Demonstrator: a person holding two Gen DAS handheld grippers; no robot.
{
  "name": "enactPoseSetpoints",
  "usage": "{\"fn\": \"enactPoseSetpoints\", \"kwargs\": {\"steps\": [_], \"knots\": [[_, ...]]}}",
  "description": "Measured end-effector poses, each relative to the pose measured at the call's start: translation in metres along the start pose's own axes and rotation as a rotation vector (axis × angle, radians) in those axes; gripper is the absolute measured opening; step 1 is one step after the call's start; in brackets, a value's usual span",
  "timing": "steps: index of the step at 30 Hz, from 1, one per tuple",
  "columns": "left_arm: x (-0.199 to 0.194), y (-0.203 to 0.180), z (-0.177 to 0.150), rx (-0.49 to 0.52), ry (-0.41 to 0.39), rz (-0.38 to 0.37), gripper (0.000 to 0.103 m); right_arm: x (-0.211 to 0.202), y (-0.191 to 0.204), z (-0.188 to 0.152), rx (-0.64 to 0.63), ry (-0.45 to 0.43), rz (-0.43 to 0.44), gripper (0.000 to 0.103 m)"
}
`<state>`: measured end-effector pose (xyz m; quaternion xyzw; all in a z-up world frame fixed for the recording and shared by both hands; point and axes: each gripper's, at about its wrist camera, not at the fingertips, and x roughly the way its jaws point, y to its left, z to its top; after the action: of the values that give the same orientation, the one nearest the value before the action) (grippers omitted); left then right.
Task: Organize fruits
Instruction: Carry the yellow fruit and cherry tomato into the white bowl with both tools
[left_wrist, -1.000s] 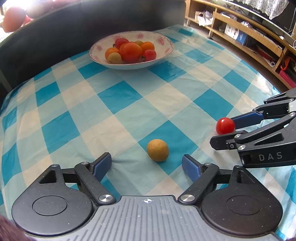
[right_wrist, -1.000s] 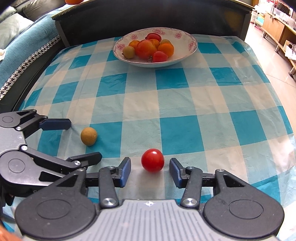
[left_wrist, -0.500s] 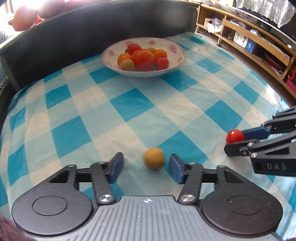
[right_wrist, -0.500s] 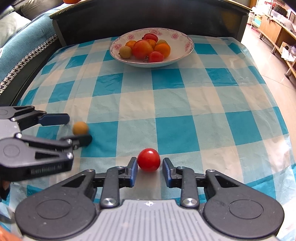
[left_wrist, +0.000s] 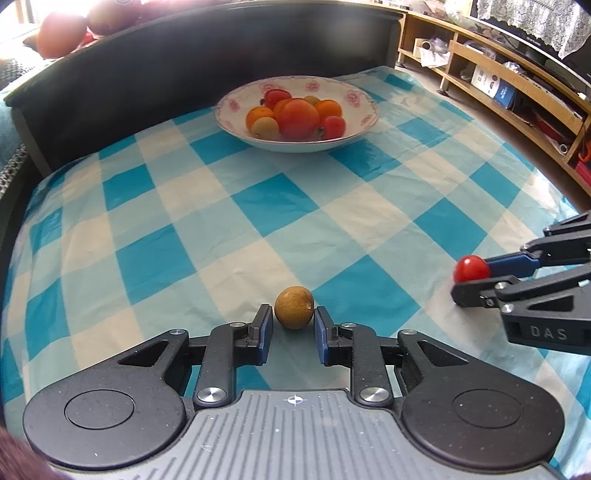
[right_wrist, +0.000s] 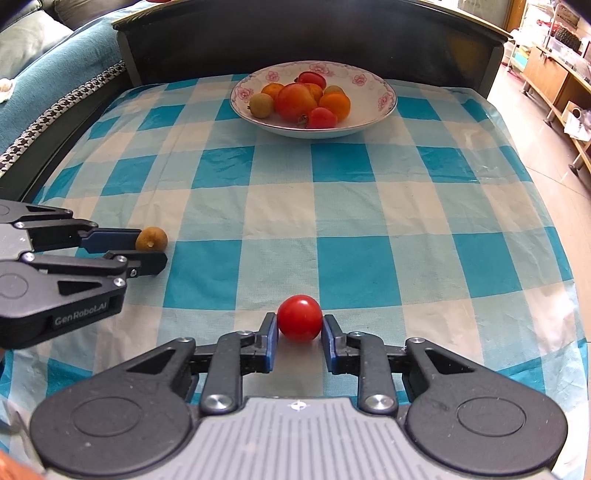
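A small brown round fruit (left_wrist: 294, 307) sits on the checked tablecloth (left_wrist: 258, 206) near the table's near edge, toward its left side, pinched between the blue pads of the left gripper (left_wrist: 293, 325), whose tongs are drawn in against the fruit's two sides. From the right wrist view the same fruit (right_wrist: 151, 239) shows between that gripper's blue finger and its black one, and the gripper's body carries the lettering "GenRoboLAI".

To the right along the same near edge, a red cherry tomato (right_wrist: 299, 317) lies between the blue pads of the right gripper (right_wrist: 299, 332), the tongs closed onto it at both sides. In the left wrist view the tomato (left_wrist: 471, 269) is held at the tips of that gripper, whose side reads "DAS".

Near the far edge of the table stands a white bowl (right_wrist: 373, 105) with pink flowers around its rim, holding red and orange tomatoes and a small tan fruit. A dark raised board runs behind the far edge. Wooden shelves (left_wrist: 517, 85) line the room to the right, their box labels too small to read.
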<state>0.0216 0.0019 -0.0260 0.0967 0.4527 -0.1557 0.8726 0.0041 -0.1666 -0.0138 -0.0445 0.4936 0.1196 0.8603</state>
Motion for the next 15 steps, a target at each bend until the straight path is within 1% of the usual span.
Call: {"fn": "enactPoseSetpoints", "kwargs": {"steps": [6, 7, 8, 10, 12, 14, 15], "knots": [[0.0015, -0.0004, 0.0012, 0.012, -0.005, 0.003, 0.04, -0.0003, -0.0018, -0.0015, 0.013, -0.001, 0.009, 0.029], [0.0021, -0.0001, 0.002, 0.009, -0.002, 0.005, 0.049, -0.0003, -0.002, -0.0009, 0.015, -0.001, 0.01, 0.029], [0.0032, 0.0004, 0.0018, 0.009, -0.001, 0.007, 0.052, -0.0003, -0.002, -0.0005, 0.017, 0.0, 0.012, 0.029], [0.0036, 0.0002, 0.0013, 0.015, -0.007, 0.009, 0.053, -0.0001, -0.0016, 0.0002, 0.018, 0.0, 0.014, 0.029], [0.0035, 0.0, 0.0011, 0.019, -0.012, 0.005, 0.049, 0.0007, -0.0005, 0.0004, 0.016, 0.0, 0.015, 0.029], [0.0037, -0.0008, 0.0019, 0.026, -0.02, 0.003, 0.036, 0.0008, 0.0003, 0.0007, 0.017, -0.003, 0.017, 0.029], [0.0043, -0.0012, 0.0032, 0.027, -0.021, 0.0, 0.033, 0.0006, 0.0009, 0.0009, 0.016, -0.003, 0.017, 0.029]]}}
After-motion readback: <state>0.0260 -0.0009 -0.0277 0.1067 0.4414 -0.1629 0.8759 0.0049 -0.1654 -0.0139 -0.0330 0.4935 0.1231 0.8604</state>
